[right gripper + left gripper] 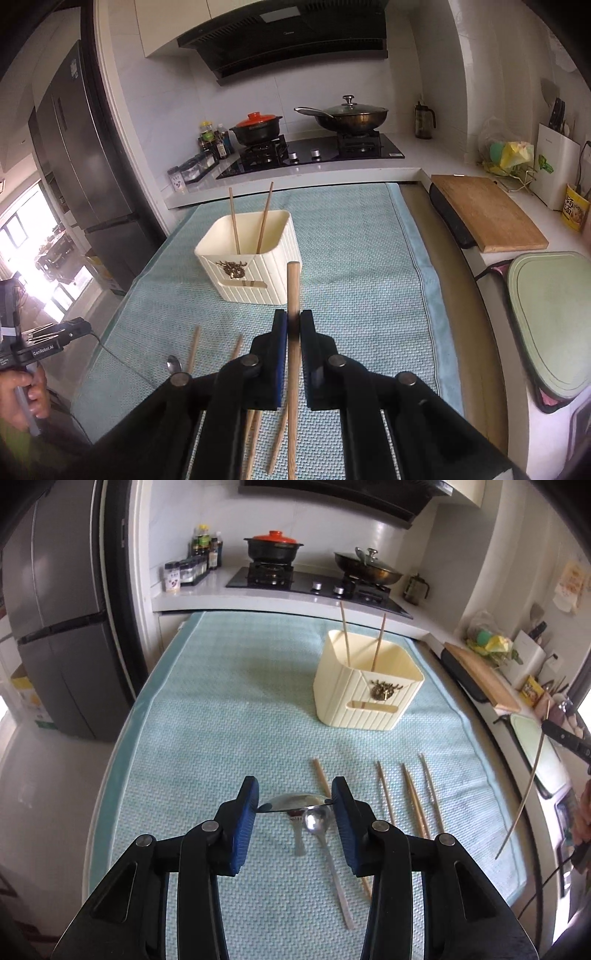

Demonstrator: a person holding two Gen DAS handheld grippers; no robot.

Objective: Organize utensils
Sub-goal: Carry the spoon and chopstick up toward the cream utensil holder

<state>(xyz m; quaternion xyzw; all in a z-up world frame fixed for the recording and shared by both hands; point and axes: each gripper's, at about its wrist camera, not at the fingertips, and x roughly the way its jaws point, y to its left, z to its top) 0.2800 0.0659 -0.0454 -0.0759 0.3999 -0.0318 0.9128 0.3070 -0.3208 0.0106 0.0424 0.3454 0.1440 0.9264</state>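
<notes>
— What do we have in the left gripper (pixel 295 805)?

— A spoon (pixel 295 802). The jaws are clamped on the edges of its bowl, so it sits crosswise between the blue pads (pixel 246 823), lifted off the mat (pixel 207 709).

— And beneath it?

— A second spoon (pixel 325 849) lies on the mat, bowl toward the bin (pixel 365 690), handle running back under our gripper. There is also a short metal piece (pixel 298 840) just left of it; we cannot tell what it is.

— The chopsticks?

— Several lie loose (pixel 413 805) on the mat to the right of the spoons, roughly parallel, pointing toward the bin. One more (pixel 321 779) lies nearer the spoons, passing under the right pad.

— What about the right gripper (pixel 293 325)?

— Its jaws are closed on one chopstick (pixel 293 291). The stick runs forward between the pads, its tip out past them, in line with the bin's (pixel 255 269) near right corner — held above the mat (pixel 369 258), not touching the bin.

— What is already in the bin?

— Two chopsticks (pixel 234 221) stand in it, leaning apart, their tops well above the rim. The bin is cream, ribbed, with a small dark ornament on its front, and stands near the far end of the tabletop.

— Anything past that?

— A stove (pixel 314 151) with a red-lidded pot (pixel 256 127) and a lidded wok (pixel 351 116).
</notes>
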